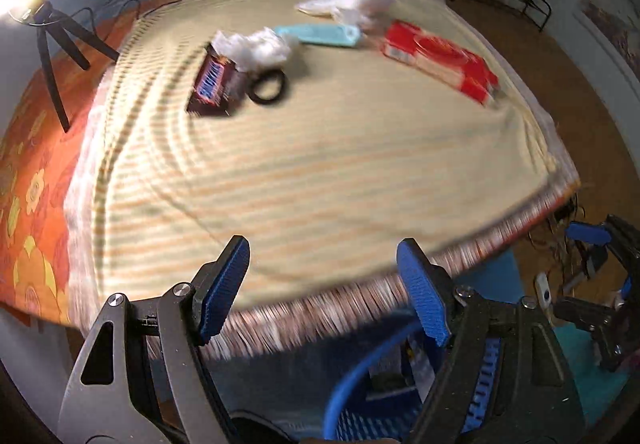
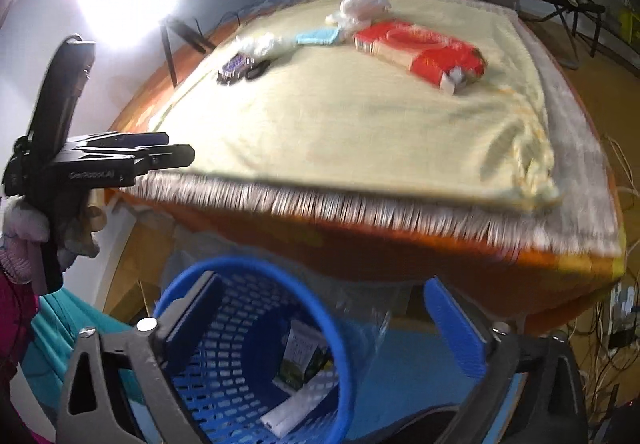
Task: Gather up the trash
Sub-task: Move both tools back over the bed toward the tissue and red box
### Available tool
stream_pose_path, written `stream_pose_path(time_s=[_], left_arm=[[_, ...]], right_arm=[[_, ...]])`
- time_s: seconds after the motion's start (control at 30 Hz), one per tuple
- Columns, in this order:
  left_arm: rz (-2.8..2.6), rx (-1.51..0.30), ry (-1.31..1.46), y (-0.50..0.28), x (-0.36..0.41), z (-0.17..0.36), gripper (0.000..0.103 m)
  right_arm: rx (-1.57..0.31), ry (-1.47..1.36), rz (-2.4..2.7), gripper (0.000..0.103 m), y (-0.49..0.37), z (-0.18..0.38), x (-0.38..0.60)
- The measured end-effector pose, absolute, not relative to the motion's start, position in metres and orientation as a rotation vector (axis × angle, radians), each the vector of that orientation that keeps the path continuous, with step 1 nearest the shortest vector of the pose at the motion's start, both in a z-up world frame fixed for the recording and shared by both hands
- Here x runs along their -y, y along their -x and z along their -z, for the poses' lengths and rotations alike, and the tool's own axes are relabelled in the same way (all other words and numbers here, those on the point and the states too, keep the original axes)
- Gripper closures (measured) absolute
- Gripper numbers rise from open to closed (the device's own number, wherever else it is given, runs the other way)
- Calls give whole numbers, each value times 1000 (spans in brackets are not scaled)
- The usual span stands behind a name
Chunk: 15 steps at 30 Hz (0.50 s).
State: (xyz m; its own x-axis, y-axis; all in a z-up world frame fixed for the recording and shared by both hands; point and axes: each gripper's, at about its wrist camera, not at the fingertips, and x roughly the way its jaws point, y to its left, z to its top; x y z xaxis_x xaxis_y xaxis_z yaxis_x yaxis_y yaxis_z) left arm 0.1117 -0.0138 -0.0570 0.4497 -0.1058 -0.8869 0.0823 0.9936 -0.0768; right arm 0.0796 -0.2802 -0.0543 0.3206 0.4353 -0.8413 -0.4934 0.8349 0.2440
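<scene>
Both tongs gape empty: the left tongs [image 1: 324, 284] hang over the striped cloth's [image 1: 320, 164] near edge, the right tongs [image 2: 324, 328] over the blue basket [image 2: 256, 364]. On the cloth lie a red box [image 1: 440, 60], blue pouch [image 1: 320, 34], crumpled tissues [image 1: 256, 46], a candy wrapper [image 1: 212, 82], probably Snickers, and a black ring [image 1: 267, 86]. Only the right view shows discarded cartons [image 2: 304, 360] inside the basket.
</scene>
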Motion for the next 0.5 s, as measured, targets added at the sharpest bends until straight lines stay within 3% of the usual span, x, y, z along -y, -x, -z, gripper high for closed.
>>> stream_pose_path(time_s=[0.5], left_arm=[[55,-1036,191,-193,-23,36,25]], right_arm=[[-919,93,-606,0,-228,30,269]])
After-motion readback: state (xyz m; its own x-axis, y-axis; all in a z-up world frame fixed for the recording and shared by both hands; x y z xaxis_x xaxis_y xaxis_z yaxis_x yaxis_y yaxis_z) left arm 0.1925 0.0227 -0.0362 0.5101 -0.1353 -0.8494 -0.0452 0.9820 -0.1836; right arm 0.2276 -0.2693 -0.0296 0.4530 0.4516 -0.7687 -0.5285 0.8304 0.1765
